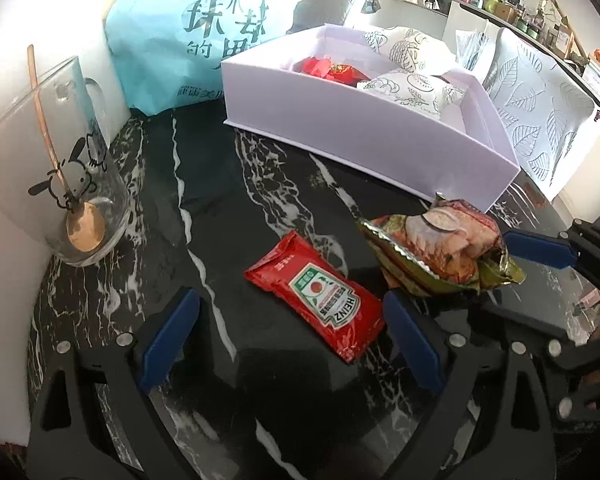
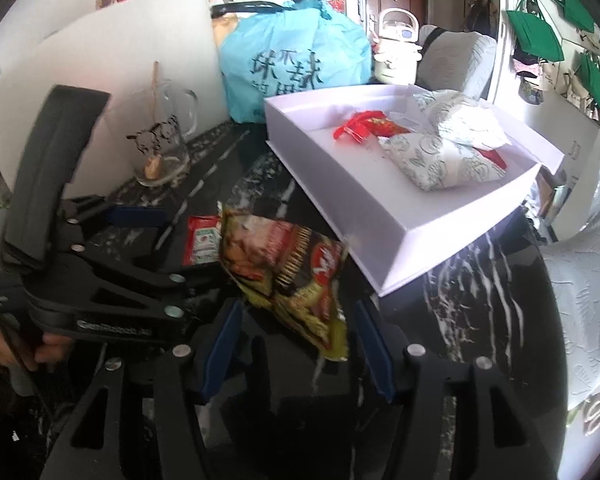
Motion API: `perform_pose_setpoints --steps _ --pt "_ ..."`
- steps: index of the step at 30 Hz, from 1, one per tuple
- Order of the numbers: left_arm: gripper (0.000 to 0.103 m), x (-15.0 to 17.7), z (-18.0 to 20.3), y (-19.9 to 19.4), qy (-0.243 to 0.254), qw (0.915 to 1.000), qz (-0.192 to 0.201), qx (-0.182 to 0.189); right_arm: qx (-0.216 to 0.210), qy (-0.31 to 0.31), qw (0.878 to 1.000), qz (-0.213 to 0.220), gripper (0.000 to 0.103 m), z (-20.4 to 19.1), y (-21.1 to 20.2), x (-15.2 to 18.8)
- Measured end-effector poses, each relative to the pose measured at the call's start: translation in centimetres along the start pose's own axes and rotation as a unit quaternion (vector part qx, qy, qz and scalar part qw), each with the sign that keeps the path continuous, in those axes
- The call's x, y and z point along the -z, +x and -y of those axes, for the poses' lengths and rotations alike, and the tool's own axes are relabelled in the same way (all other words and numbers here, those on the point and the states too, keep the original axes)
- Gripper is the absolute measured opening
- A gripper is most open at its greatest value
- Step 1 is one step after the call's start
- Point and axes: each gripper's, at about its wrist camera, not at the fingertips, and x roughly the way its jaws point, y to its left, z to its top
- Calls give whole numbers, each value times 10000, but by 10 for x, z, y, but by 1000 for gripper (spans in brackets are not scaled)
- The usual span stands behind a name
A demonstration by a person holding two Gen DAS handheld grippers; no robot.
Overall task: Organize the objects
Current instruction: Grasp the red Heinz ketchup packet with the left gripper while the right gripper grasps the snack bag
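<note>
My left gripper (image 1: 288,332) gapes over the glossy ketchup sachet (image 1: 320,296) on marble; my right gripper (image 2: 296,340), jaws spread, frames the crinkled foil snack packet (image 2: 288,276), white cardboard box (image 2: 400,240) at two o'clock.

The left tongs (image 1: 288,332) are seen spread wide above the dark marbled surface (image 1: 204,184). A red ketchup sachet (image 1: 316,298) lies flat on the surface between the 2 blue pads (image 1: 168,336). A crumpled snack packet (image 1: 440,248) is located just right of the sachet, with the right tongs (image 1: 496,264) open around it. Behind, a white box (image 1: 340,128) is shown containing red wrappers (image 1: 332,68) and 2 leaf-printed pouches (image 1: 412,84). At left, a glass mug (image 1: 48,160) holding a spoon (image 1: 60,176) stands upright. A teal bag (image 1: 180,28) is positioned behind.
</note>
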Motion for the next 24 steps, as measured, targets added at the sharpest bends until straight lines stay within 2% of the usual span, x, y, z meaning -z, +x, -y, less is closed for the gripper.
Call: perform_pose_setpoints --steps 3,5,8,11,16,19,21,22,24 --pt "82 1 -2 -3 23 9999 120 36 21 29 10000 55 64 -1 2 -3" --pt "69 1 -5 -5 10 9998 183 25 27 102 9999 64 67 0 4 -6" --pt "58 3 -9 -9 29 9998 217 33 96 151 9998 71 71 1 9 -10" --pt "52 5 -12 -11 78 9998 189 73 78 175 9998 45 73 0 15 -12" --pt "52 4 -22 -12 83 9997 62 236 132 191 9997 -106 73 -2 27 -12" --pt "53 3 -28 -12 8 9994 18 334 -1 352 9993 -109 73 1 30 -12" --pt "59 2 -33 -12 -115 9993 -2 369 -102 518 9986 -91 74 3 33 -12" --pt "66 1 -35 -11 -193 9992 -18 358 -119 617 9980 -21 77 5 33 -12" --pt "69 0 -36 -10 -264 9991 -11 340 -176 821 9965 58 78 8 32 -12"
